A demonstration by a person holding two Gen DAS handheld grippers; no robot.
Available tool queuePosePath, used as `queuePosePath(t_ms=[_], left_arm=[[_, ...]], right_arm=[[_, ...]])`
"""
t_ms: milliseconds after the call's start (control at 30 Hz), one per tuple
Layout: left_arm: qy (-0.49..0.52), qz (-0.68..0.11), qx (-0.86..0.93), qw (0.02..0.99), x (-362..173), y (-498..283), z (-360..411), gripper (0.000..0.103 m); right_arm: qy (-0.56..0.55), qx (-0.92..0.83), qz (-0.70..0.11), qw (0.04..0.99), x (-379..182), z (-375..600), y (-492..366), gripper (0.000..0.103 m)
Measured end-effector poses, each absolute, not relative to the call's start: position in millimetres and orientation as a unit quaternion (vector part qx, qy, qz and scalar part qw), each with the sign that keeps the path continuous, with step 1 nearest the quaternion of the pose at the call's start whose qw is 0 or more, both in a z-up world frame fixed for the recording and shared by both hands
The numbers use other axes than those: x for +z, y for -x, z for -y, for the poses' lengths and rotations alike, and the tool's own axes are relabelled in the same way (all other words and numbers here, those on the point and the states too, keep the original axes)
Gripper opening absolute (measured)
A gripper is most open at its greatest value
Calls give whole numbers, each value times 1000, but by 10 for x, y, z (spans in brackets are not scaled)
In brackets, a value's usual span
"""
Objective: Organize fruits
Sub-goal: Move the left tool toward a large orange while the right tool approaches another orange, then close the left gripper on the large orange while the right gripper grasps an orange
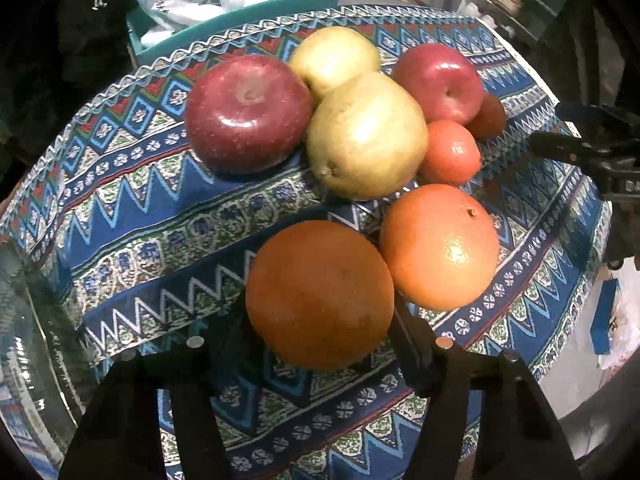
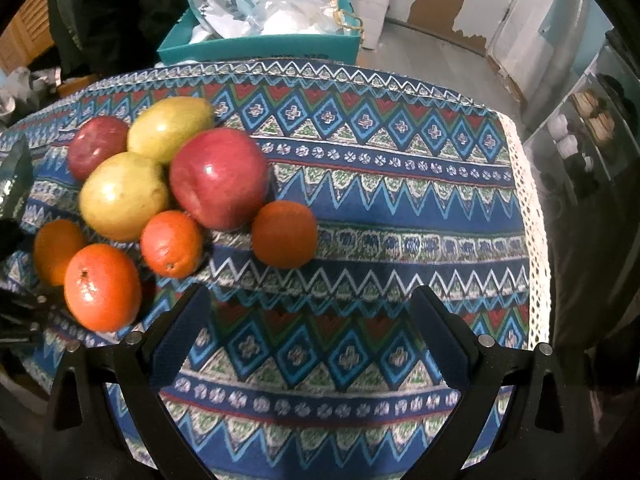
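Left wrist view: the left gripper (image 1: pixel 320 344) has its jaws apart around a large orange (image 1: pixel 319 294), seemingly not yet clamped. Another orange (image 1: pixel 439 246), two pears (image 1: pixel 366 136), two red apples (image 1: pixel 248 114) and small tangerines (image 1: pixel 450 152) crowd together on the patterned bench (image 1: pixel 140 200); sorting looks barely begun. A glass bowl (image 1: pixel 36 340) sits at the left edge.

Right wrist view: the right gripper (image 2: pixel 312 340) hangs with jaws wide apart and empty over bare cloth, the fruit cluster to its left. A teal box (image 2: pixel 260 46) stands behind the bench. The packed neighbours could roll if nudged.
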State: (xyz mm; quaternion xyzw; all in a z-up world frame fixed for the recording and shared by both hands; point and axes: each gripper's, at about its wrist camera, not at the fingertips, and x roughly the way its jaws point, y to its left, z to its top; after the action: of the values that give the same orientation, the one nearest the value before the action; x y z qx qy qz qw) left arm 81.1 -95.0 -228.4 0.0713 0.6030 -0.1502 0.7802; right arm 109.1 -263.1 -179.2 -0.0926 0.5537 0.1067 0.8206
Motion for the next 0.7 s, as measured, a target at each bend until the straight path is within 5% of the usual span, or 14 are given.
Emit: queuePosePath(t_ms=[467, 700], left_arm=[[-36, -595, -130, 793, -2199, -878, 481, 65], [-19, -591, -118, 797, -2145, -936, 344, 65]], right_arm=[[84, 138, -575, 802, -2196, 2503, -1505, 82], [79, 149, -574, 801, -2264, 2443, -1512, 45]])
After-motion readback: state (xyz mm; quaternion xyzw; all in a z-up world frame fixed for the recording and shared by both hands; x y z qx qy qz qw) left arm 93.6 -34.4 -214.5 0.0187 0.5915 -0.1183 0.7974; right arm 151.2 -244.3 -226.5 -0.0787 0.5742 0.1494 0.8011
